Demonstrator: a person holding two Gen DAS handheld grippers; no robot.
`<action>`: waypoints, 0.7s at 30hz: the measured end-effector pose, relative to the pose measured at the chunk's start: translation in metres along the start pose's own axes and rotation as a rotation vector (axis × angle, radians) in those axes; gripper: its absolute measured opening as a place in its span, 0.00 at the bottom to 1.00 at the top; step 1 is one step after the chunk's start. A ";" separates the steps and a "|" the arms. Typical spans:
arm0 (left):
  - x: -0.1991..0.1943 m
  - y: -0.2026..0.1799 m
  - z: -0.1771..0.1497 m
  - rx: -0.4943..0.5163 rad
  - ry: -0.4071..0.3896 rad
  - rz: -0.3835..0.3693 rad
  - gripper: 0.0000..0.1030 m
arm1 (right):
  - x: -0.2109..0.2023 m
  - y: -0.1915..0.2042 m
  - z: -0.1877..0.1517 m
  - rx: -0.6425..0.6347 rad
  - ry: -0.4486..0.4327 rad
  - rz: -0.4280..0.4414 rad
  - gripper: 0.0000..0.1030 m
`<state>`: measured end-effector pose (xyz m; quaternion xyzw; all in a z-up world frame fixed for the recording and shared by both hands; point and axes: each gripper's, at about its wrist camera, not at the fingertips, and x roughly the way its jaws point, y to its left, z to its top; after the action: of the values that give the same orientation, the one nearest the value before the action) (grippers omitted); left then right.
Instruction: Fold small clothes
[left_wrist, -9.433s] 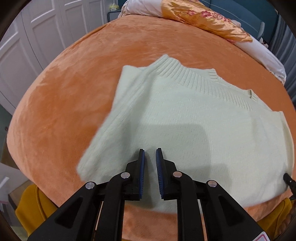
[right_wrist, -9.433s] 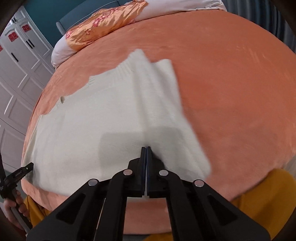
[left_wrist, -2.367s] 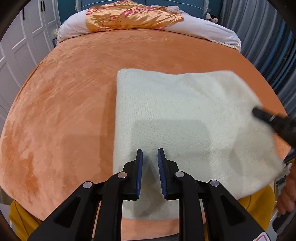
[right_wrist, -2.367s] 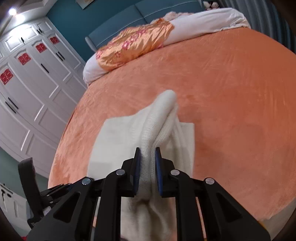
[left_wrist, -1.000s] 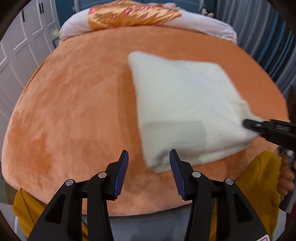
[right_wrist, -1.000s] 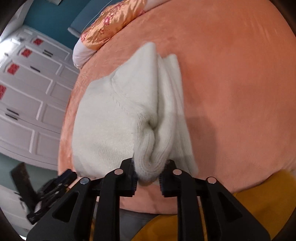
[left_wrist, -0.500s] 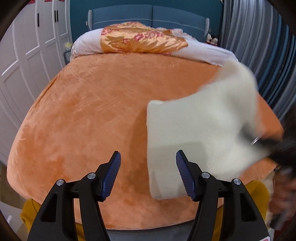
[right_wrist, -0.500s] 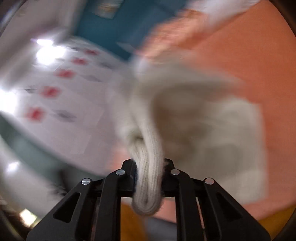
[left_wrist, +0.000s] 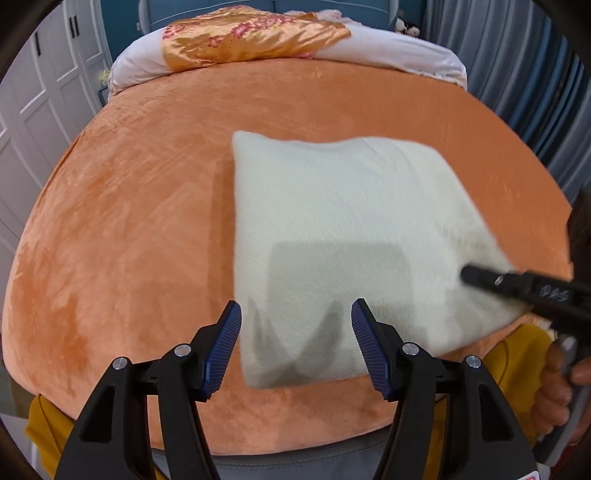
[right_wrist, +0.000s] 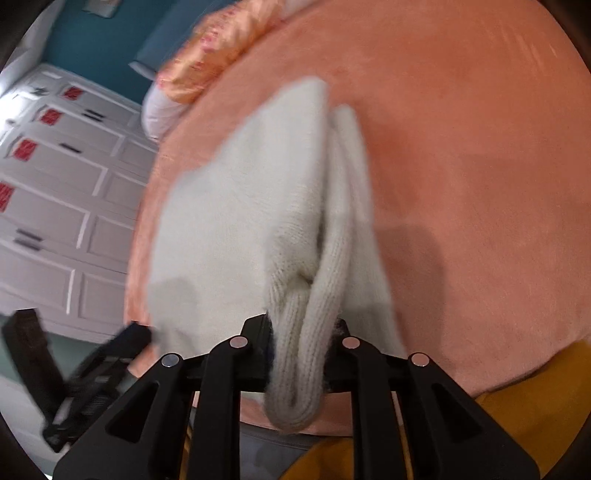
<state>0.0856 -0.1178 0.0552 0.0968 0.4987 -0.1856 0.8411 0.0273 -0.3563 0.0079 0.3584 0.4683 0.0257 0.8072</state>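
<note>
A cream knitted sweater (left_wrist: 343, 229), folded into a thick rectangle, lies on the orange bed cover (left_wrist: 122, 229). My left gripper (left_wrist: 295, 336) is open and empty, hovering just above the sweater's near edge. My right gripper (right_wrist: 301, 332) is shut on the sweater's (right_wrist: 236, 221) thick folded edge, with layers bunched between the fingers. In the left wrist view the right gripper (left_wrist: 476, 275) grips the sweater's right near corner.
Pillows with an orange floral cover (left_wrist: 251, 33) lie at the head of the bed. White wardrobe doors (right_wrist: 62, 192) stand to the left, grey curtains (left_wrist: 535, 85) to the right. The bed's front edge (left_wrist: 295, 432) is close below my grippers.
The right gripper swung the held sweater up and laid it back down flat on the bed. The left gripper stayed open and moved closer over the sweater's near edge.
</note>
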 end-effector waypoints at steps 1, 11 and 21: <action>0.002 -0.002 -0.001 0.006 0.009 0.006 0.59 | -0.004 -0.002 -0.002 -0.025 -0.004 -0.010 0.15; 0.015 -0.012 -0.009 0.042 0.035 0.045 0.59 | -0.033 -0.007 -0.016 -0.043 -0.038 -0.189 0.40; 0.021 -0.012 -0.010 0.036 0.043 0.073 0.60 | -0.008 0.003 0.068 -0.086 -0.079 -0.173 0.49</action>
<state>0.0816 -0.1293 0.0325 0.1340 0.5094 -0.1616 0.8345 0.0761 -0.3944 0.0365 0.2825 0.4640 -0.0381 0.8387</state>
